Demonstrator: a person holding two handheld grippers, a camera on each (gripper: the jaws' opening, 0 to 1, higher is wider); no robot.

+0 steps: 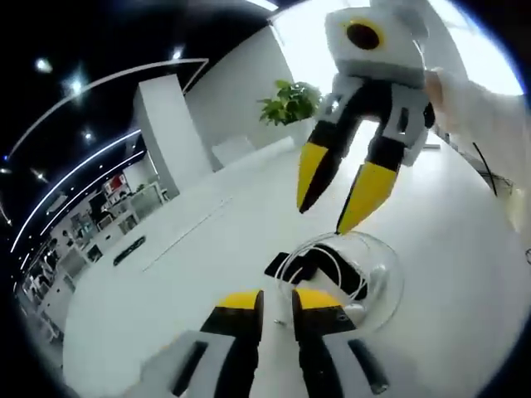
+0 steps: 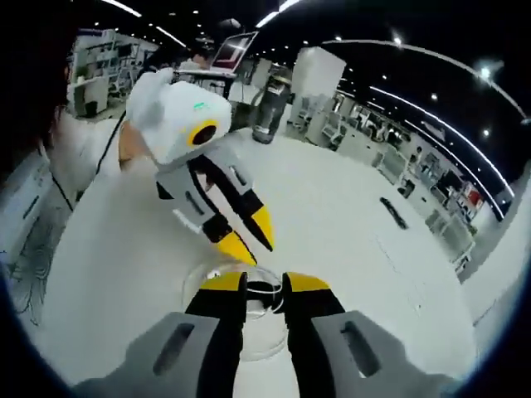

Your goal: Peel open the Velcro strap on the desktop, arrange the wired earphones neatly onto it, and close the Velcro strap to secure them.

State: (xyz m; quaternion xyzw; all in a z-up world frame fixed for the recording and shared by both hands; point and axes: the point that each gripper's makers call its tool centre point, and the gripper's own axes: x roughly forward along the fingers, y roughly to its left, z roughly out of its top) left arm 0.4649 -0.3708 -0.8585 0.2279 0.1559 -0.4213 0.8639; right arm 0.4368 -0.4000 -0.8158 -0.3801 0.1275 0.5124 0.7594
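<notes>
Strap: one flat black Velcro strap lies mid-worktop under one coil of white wired earphones, both inside a clear round dish. Left tongs narrow, holding nothing, near the dish rim. Right tongs parted, hovering above. Advice: pin the strap, peel its free end slowly. White worktop: one.

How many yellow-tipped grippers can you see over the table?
2. In the left gripper view, the left gripper rises from the bottom, just above the clear dish holding the white earphone cable. The right gripper hangs down from above, jaws spread, over that dish.
</notes>
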